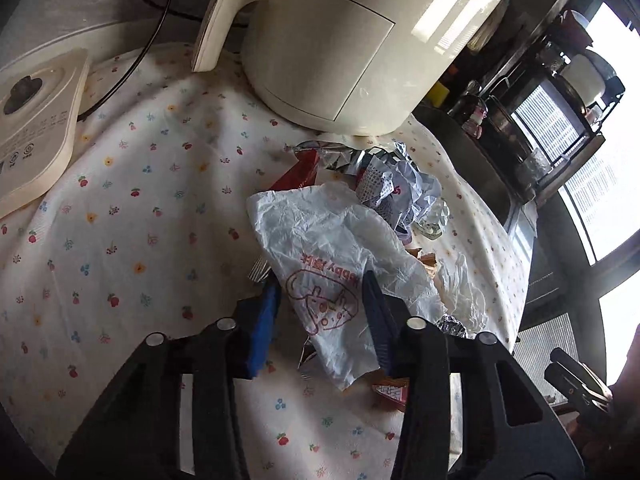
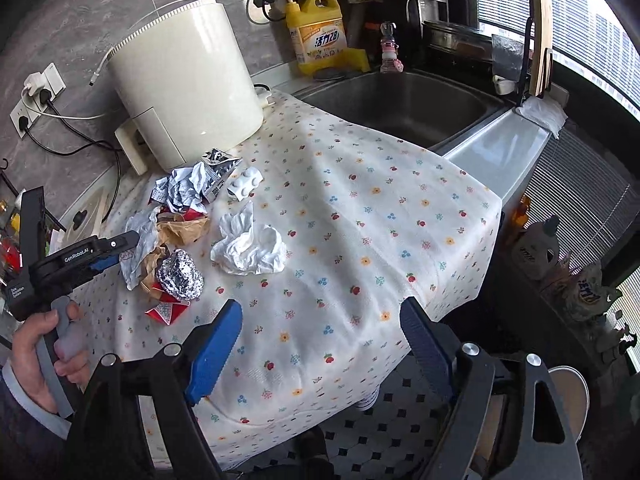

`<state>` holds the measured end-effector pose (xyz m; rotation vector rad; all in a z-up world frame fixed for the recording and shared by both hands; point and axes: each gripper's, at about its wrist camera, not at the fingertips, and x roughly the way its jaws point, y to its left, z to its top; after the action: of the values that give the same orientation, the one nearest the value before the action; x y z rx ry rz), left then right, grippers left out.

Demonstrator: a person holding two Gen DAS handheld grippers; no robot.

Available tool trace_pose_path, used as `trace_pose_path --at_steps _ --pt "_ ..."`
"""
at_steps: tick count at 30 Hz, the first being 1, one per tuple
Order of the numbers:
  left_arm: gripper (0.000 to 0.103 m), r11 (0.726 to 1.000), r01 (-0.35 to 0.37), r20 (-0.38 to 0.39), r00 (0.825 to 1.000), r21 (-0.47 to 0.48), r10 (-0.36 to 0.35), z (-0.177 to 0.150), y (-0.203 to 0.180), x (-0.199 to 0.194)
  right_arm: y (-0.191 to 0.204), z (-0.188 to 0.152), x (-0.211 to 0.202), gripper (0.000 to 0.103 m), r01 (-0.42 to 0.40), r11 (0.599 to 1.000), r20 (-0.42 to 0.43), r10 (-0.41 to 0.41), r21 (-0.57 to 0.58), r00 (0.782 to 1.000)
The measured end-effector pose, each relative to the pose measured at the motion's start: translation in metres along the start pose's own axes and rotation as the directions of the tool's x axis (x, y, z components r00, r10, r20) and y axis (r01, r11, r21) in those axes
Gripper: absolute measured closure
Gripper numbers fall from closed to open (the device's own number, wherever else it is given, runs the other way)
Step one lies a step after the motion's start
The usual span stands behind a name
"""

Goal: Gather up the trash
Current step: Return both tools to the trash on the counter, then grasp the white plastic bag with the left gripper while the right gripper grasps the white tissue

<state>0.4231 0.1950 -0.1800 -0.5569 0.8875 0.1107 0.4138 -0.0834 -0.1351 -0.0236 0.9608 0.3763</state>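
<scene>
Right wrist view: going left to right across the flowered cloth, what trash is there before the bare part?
Left gripper at the edge → white printed wrapper → foil ball → crumpled white tissue, then only flowered cloth.

Crumpled white printed bag [image 1: 328,264], foil ball [image 2: 180,276], white tissue [image 2: 250,246], paper scraps [image 2: 182,190] clustered on floral cloth

A home kitchen: a steel sink [image 2: 400,100] set into the worktop [image 2: 500,140], a yellow dish-soap bottle [image 2: 318,34] behind it, a cream air fryer [image 2: 188,80] plugged into wall sockets [image 2: 38,98], and a flowered cloth [image 2: 360,240] over the worktop.
</scene>
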Motion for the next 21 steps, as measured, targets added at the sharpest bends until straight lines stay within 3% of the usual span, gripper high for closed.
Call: trace_pose_path --at_steps 1,3,11,21 --pt "0.088 1.000 -0.010 0.008 1.000 -0.005 0.010 0.000 0.000 0.000 0.000 0.000 0.000 0.023 0.004 1.000 -0.002 -0.004 -0.002 1.000" --pt "0.091 1.000 -0.015 0.046 0.999 -0.007 0.015 -0.002 0.001 -0.008 0.001 0.000 0.001 0.024 0.009 1.000 -0.008 -0.010 -0.012 1.000" --pt "0.091 0.998 -0.010 0.104 0.994 -0.055 0.015 -0.015 0.014 -0.042 0.022 0.014 0.017 0.026 -0.033 0.994 -0.038 0.029 -0.108 0.999" --pt "0.090 0.982 -0.098 0.117 0.986 -0.163 0.118 -0.061 0.059 -0.083 0.059 0.031 0.059 0.026 -0.096 0.971 -0.086 0.079 -0.220 0.993"
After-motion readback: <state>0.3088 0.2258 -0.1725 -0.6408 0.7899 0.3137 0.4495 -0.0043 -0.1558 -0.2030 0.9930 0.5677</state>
